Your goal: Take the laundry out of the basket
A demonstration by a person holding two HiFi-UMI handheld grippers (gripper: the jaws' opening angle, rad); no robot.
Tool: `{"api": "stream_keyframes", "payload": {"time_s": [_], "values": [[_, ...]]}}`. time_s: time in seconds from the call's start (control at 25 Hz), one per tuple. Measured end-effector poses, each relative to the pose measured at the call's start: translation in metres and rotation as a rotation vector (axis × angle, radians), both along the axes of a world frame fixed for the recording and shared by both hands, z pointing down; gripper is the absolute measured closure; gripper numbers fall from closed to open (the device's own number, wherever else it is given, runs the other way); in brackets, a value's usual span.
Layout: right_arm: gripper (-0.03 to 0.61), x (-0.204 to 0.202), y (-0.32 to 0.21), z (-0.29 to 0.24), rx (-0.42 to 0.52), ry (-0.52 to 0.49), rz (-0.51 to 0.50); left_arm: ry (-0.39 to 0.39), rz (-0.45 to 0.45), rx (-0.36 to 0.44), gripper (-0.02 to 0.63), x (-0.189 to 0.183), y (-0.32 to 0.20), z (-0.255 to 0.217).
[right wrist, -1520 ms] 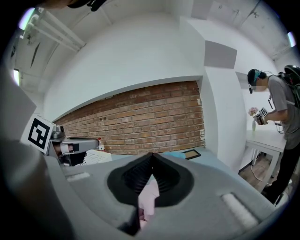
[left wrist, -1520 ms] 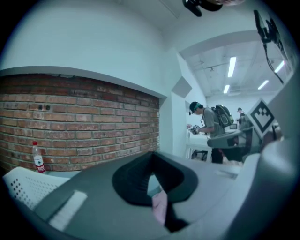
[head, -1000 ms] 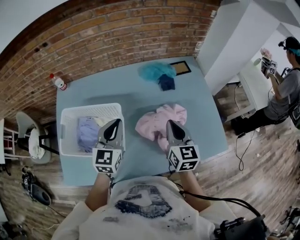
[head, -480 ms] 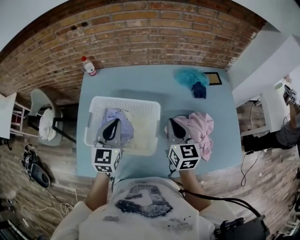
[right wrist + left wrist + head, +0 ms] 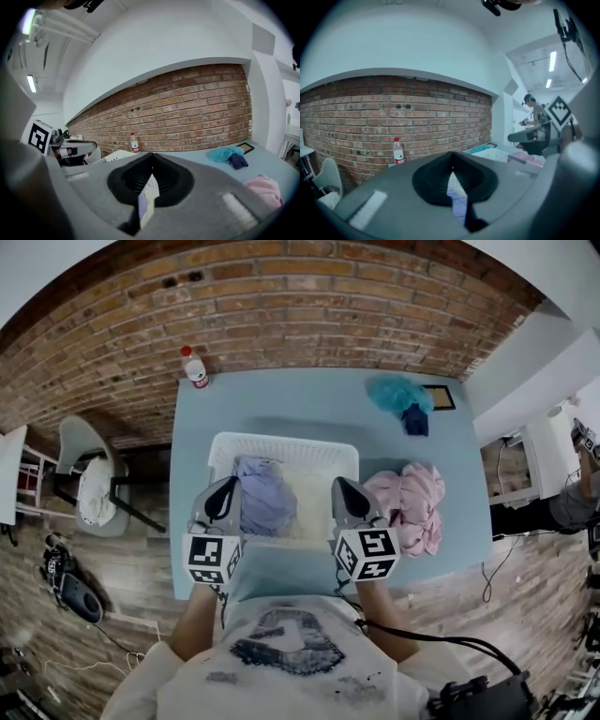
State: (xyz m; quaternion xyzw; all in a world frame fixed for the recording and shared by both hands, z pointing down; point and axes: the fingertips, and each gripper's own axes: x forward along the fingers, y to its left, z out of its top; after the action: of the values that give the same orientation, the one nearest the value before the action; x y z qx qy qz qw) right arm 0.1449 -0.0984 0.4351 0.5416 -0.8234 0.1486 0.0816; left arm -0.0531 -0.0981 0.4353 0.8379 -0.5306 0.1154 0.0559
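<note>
I hold the left gripper point(image 5: 224, 500) and right gripper point(image 5: 346, 495), jaws closed and empty, over the white basket point(image 5: 281, 440)'s near rim, likely poised to reach the lavender laundry point(image 5: 264, 504) inside.

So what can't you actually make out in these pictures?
Bottom of the basket: head view, partly covered by the lavender cloth, the left gripper and the right gripper.
Label on the bottle: too small in every view.
The pink garment: right gripper view, partly cut off by that gripper's body.
Picture in the frame: head view, too small.
</note>
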Motion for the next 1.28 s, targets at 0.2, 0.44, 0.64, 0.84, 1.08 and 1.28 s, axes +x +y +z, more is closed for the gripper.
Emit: {"api": "stream_keyframes", "payload": {"time_s": [0.2,0.44,0.64,0.84,1.08,1.28], "values": [[0.578,-0.03,-0.004,0.018,-0.083,0.032,0.007,-0.021,0.015,-0.001,0.623,-0.032,-0.006,0.011],[0.577,-0.055,-0.016,0.038,-0.192,0.077,0.021,-0.011,0.039,0.0,0.623,-0.064,-0.016,0.013],[0.505,-0.074,-0.026,0.053,-0.272,0.084,-0.001,-0.002,0.049,-0.007,0.623,-0.081,-0.031,0.013],[0.326,-0.093,-0.041,0.074,-0.383,0.038,-0.055,0.014,0.065,-0.014,0.623,-0.089,-0.045,0.015],[0.129,-0.111,-0.06,0.094,-0.481,-0.032,-0.1,0.027,0.071,-0.036,0.623,-0.098,-0.064,0.025],[0.054,-0.122,-0.063,0.113,-0.547,-0.058,-0.131,0.035,0.075,-0.054,0.623,-0.099,-0.075,0.031]]}}
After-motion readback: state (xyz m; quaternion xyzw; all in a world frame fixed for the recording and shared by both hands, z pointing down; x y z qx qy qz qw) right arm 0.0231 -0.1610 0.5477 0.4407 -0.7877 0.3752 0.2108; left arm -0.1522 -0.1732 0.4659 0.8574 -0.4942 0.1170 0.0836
